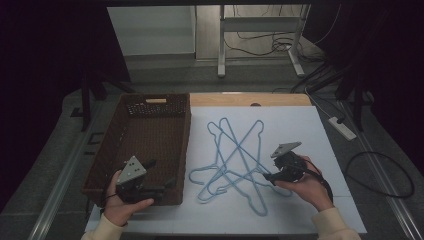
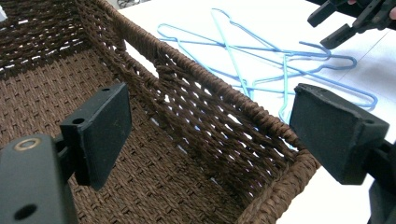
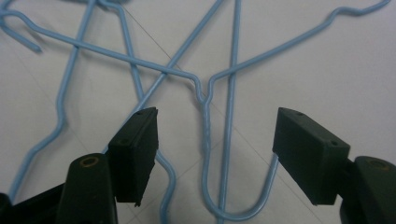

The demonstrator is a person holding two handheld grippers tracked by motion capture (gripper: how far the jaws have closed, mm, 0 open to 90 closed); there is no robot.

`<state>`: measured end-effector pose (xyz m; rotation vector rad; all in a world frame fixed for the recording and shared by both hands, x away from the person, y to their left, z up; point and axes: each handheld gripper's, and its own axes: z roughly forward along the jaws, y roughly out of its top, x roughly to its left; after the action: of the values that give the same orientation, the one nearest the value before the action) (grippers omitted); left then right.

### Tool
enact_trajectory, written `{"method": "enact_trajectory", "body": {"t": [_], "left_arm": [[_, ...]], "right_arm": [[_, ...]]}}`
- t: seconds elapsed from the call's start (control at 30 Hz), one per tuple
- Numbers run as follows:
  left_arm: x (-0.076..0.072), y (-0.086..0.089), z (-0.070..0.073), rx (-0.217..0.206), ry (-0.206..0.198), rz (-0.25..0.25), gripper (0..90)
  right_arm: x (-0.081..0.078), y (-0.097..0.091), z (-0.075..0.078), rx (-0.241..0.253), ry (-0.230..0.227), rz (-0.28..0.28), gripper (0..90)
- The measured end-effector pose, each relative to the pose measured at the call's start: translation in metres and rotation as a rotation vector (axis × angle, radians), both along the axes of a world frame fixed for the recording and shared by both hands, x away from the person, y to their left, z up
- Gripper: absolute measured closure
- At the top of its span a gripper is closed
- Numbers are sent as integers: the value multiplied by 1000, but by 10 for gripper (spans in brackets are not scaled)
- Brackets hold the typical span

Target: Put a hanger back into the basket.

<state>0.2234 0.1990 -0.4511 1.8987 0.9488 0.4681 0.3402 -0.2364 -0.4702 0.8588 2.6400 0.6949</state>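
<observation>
Right gripper (image 1: 266, 176) closes in on a tangle of blue wire hangers (image 1: 235, 155) lying on the white tabletop (image 1: 300, 125), centre-right, just beside the basket. Its jaws stand spread, pinching nothing; in the right gripper view the twisted neck and hook of one hanger (image 3: 205, 140) sit on the table between the two pads, untouched. Step in hand, by the look of it: lining up for a first pick, w/ the brown wicker basket (image 1: 145, 102) at left as the likely drop spot. Basket looks empty.

Left gripper (image 1: 167, 184) waits at the basket's near right corner, jaws also spread wide, w/ the rim (image 2: 261, 126) running between them but no contact.

Next move prob. calls for lowering the pads either side of the thin neck, then squeezing square on it. The wire is slim and slippery, and the hangers overlap, so lifting one may drag the others.

Room: dim, dark curtains both sides, grey floor, a white desk frame (image 1: 260, 35) at far centre, cables and a power strip (image 1: 342, 127) at right.
</observation>
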Motion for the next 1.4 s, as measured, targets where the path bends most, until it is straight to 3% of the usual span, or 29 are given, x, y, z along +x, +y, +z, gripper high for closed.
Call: {"method": "enact_trajectory", "body": {"t": [0.33, 0.5, 0.8, 1.1, 1.13, 1.4], "left_arm": [[-2, 0, 2, 6, -13, 8, 140], [-2, -1, 2, 11, -14, 7, 140], [-4, -2, 4, 12, -32, 15, 145], [-4, -4, 4, 17, -29, 8, 148], [-4, -5, 4, 17, -29, 8, 148], [-5, -6, 6, 13, -31, 4, 149]], "right_arm": [[16, 16, -13, -90, 70, 55, 494], [19, 23, -17, -144, 76, 59, 575], [24, 29, -24, -190, 124, 73, 677], [29, 33, -24, -190, 173, 68, 787], [30, 34, -24, -182, 191, 69, 834], [28, 36, -24, -203, 170, 68, 864]]}}
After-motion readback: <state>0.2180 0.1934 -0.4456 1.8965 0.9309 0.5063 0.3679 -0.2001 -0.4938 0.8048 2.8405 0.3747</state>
